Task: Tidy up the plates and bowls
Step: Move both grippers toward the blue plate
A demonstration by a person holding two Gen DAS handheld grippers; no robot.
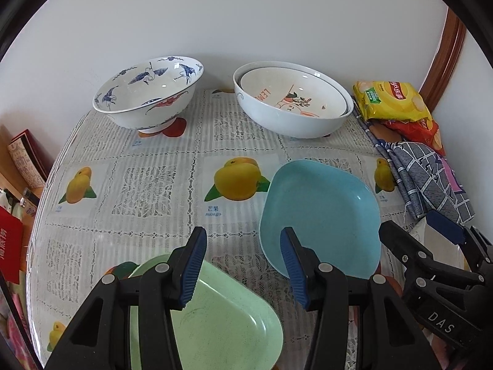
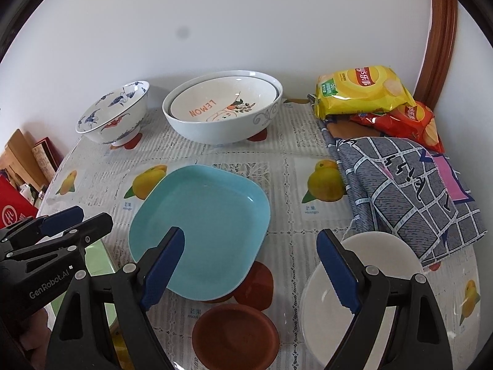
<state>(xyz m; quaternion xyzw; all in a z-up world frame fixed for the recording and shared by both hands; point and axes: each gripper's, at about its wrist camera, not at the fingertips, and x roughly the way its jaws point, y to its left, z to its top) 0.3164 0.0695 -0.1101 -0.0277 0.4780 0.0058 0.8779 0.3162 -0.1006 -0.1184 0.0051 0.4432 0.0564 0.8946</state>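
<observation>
A light blue square plate point(image 1: 320, 215) point(image 2: 200, 225) lies mid-table. Beside it lies a pale green plate point(image 1: 215, 317) point(image 2: 98, 259), under my left gripper point(image 1: 243, 265) point(image 2: 80, 220), which hangs open over the green plate's far edge with only tablecloth between its pads. My right gripper point(image 2: 251, 268) point(image 1: 422, 231) is open wide. Its left finger is over the blue plate's near corner and its right finger over a white round dish point(image 2: 369, 277). A brown saucer point(image 2: 237, 336) sits below the gap. At the back stand a blue-and-white bowl point(image 1: 148, 92) point(image 2: 114, 114) and a white bowl point(image 1: 292, 117) point(image 2: 222, 123) with a lemon-print bowl point(image 1: 292, 95) point(image 2: 222, 101) nested inside.
Yellow point(image 2: 360, 92) and red point(image 2: 403, 123) chip bags and a folded blue checked cloth point(image 2: 406, 191) fill the right side. A white wall runs behind the bowls. The table's rounded edge drops off at the left, by a red box point(image 2: 15, 212).
</observation>
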